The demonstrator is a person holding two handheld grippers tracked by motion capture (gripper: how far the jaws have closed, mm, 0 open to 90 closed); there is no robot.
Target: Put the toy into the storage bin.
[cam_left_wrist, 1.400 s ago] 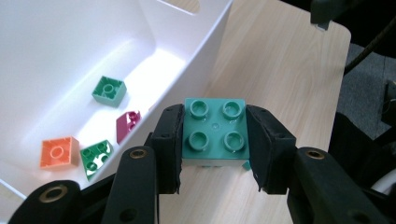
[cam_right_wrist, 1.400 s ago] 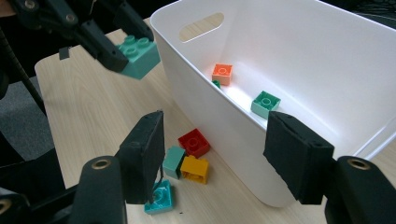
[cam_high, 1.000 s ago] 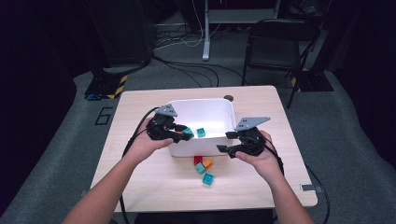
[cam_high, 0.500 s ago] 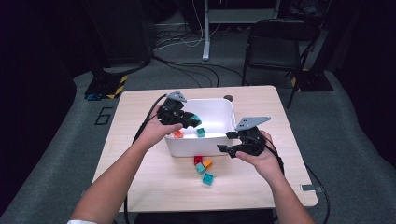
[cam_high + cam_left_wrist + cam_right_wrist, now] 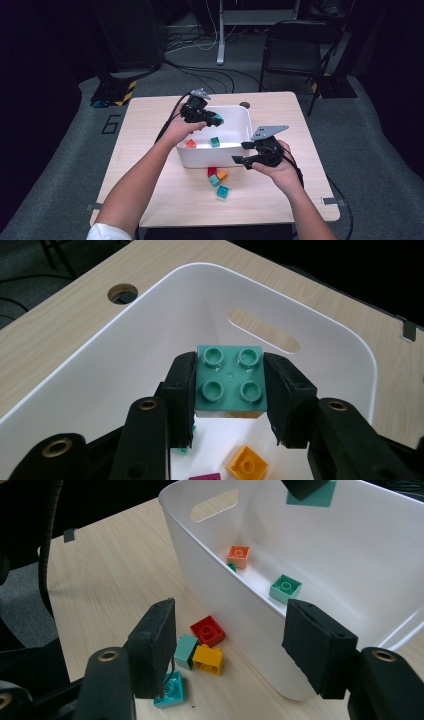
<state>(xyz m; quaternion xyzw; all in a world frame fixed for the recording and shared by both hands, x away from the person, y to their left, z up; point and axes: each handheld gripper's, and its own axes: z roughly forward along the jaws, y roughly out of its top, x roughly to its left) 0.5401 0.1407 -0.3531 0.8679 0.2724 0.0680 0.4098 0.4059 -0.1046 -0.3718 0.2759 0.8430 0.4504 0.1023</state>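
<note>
My left gripper (image 5: pixel 210 117) hovers over the far left part of the white bin (image 5: pixel 242 116), shut on a teal four-stud brick (image 5: pixel 218 119). In the left gripper view the teal brick (image 5: pixel 230 380) sits studs up between both pads, above the bin's inside (image 5: pixel 150 340). My right gripper (image 5: pixel 246 153) stands open at the bin's near right corner with nothing between its pads. In the right gripper view it (image 5: pixel 232 645) faces the bin wall (image 5: pixel 235 610). An orange brick (image 5: pixel 190 144) and a green brick (image 5: pixel 215 142) lie on the bin floor.
On the table in front of the bin lie a red brick (image 5: pixel 212 171), a yellow brick (image 5: pixel 222 175) and two teal bricks (image 5: pixel 214 180) (image 5: pixel 223 191). A round hole (image 5: pixel 244 105) in the tabletop lies beyond the bin. A black chair (image 5: pixel 292 45) stands past the table.
My left gripper carried the teal brick from the bin's near left side farther away and to the right, above the bin. The right gripper stayed put.
</note>
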